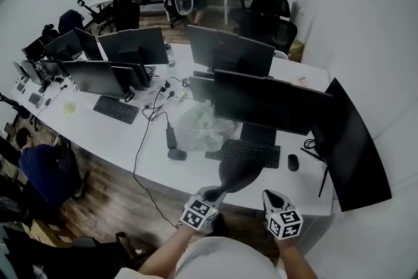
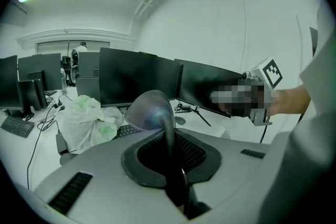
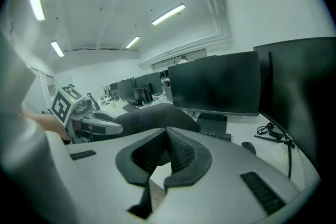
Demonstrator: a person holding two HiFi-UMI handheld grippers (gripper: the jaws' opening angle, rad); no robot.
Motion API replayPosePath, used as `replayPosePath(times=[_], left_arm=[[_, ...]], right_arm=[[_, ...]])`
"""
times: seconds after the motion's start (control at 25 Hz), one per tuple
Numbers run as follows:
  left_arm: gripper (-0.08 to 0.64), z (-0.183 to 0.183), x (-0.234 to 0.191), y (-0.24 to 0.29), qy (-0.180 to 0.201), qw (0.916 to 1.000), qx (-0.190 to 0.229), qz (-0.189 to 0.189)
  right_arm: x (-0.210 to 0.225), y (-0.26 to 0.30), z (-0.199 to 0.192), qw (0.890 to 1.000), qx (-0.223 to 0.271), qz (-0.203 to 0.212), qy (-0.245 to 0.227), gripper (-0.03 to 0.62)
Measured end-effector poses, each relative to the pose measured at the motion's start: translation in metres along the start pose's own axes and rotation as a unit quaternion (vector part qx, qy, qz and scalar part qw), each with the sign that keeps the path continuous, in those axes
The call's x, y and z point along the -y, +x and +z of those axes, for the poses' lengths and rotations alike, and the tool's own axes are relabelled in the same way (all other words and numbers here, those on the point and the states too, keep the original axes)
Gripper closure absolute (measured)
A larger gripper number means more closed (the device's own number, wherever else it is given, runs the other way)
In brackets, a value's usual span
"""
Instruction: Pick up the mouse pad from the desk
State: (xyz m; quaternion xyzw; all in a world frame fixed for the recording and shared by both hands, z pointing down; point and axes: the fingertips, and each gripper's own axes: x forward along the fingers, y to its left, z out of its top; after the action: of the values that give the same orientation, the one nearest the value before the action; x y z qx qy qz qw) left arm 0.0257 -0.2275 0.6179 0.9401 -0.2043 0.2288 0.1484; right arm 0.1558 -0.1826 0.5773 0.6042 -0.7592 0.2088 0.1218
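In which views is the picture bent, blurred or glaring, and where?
Head view: strong fisheye, the desk edge curves. Left gripper view: the mouse pad, close to the lens, looks soft with a sheen. Right gripper view: the ceiling lights glare; the left edge is blurred.

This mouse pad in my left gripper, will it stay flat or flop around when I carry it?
Likely floppy: pinched at one edge by the left gripper, the mouse pad curls over instead of staying flat. Probably light, since that single pinch holds it above the desk. It may sway when moved.
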Motion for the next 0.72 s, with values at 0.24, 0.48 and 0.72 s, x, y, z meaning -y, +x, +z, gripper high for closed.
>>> replayPosePath(times=[0.24,0.48,0.72], left_arm=[[0.512,-0.004,0.039,-0.041,-0.019,0.9992,0.022,0.026],[0.512,-0.012,0.075,-0.079,-0.029,0.9976,0.041,0.049],[0.512,-0.010,0.106,-0.125,-0.040,0.9943,0.067,0.072]], right_arm=[[-0.012,-0.058,-0.013,1.000,0.013,0.007,0.004,0.580],[-0.030,-0.103,-0.030,0.999,0.022,0.028,0.001,0.580],[-0.050,-0.138,-0.030,0.998,0.037,0.050,-0.017,0.580]])
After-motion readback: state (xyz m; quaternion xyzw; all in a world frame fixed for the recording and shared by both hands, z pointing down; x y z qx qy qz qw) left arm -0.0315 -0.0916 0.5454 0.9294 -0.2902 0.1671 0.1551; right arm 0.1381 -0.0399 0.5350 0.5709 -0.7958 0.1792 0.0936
